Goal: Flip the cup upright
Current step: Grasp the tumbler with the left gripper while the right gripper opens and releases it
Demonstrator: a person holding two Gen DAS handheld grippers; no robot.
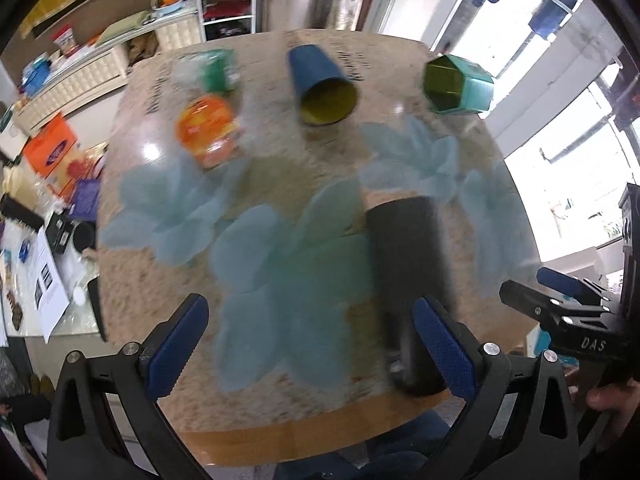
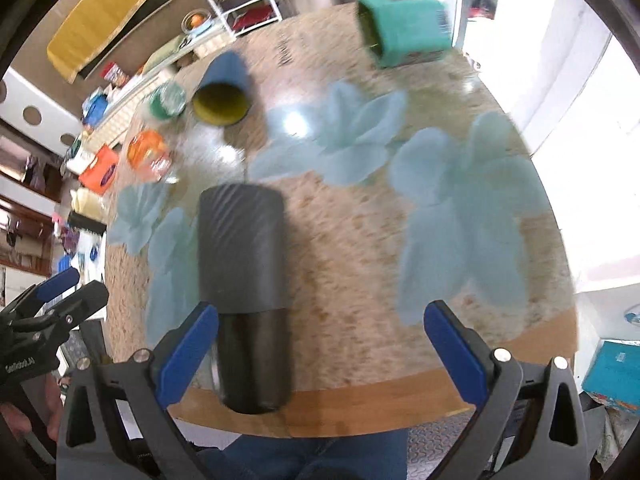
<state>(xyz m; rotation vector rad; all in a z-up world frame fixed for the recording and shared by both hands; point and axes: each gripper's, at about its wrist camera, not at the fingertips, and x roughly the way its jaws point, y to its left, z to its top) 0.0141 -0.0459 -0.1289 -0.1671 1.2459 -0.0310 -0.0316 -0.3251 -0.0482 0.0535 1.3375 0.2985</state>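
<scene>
A tall black cup [image 1: 408, 280] lies on its side near the table's front edge; it also shows in the right wrist view [image 2: 246, 280]. My left gripper [image 1: 312, 344] is open, with the cup beside its right finger. My right gripper [image 2: 320, 356] is open, with the cup beside its left finger. Neither holds anything. A blue cup with a yellow inside [image 1: 322, 84] lies on its side at the back, mouth toward me, also in the right wrist view [image 2: 222, 94]. A teal hexagonal cup [image 1: 456, 84] lies on its side at the back right [image 2: 400, 28].
The round table [image 1: 280, 432] has a beige cloth with blue flowers and a wooden rim. An orange container [image 1: 208, 128] and a green one [image 1: 214, 70] lie at the back left. Cluttered shelves and a counter stand beyond. The other gripper [image 1: 560, 312] shows at the right.
</scene>
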